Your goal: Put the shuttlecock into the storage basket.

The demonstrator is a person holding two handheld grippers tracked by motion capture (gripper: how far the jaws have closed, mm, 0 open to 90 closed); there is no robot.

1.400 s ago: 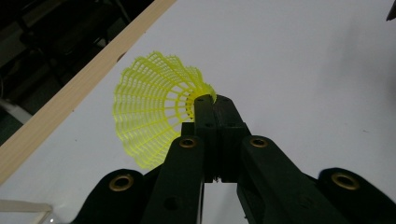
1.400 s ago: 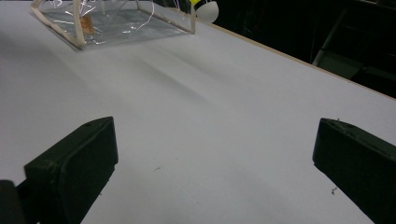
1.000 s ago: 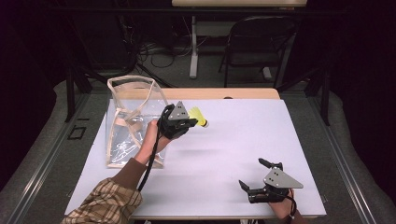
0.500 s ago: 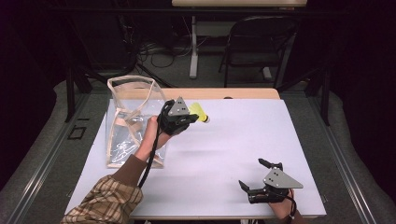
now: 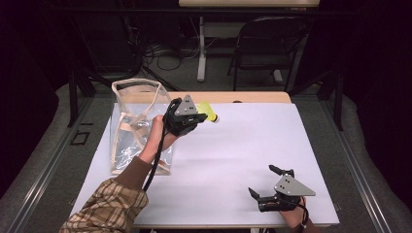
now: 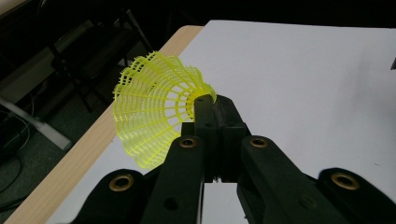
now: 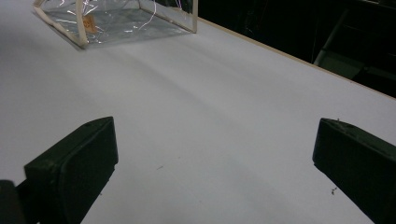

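Yellow plastic mesh flares out from the left gripper point(image 6: 212, 116), whose jaws are clenched on the neck of a shuttlecock point(image 6: 154, 116), just where the skirt narrows toward its head. In the high view that gripper point(image 5: 194, 118) is held above the far left part of the white table point(image 5: 252, 160), and the shuttlecock point(image 5: 208, 111) juts out of it toward the table's right, with its pale head at the outer end. So its long axis runs roughly level, across the table rather than up and down.

Just to the left of the left hand point(image 5: 158, 131) stands a clear bag point(image 5: 138, 124) with cream trim, upright, its open mouth facing up. The bag lies on the opposite side of the gripper from the shuttlecock's head, which is what the coming move seems to turn on: to get the shuttlecock into the mouth, the hand would likely have to swing left over the rim and tip the thing downward.

The right gripper point(image 5: 267, 187) rests low at the near right edge of the table, jaws spread wide with nothing between them, well apart from the bag point(image 7: 116, 21). The left hand is much the nearer one.
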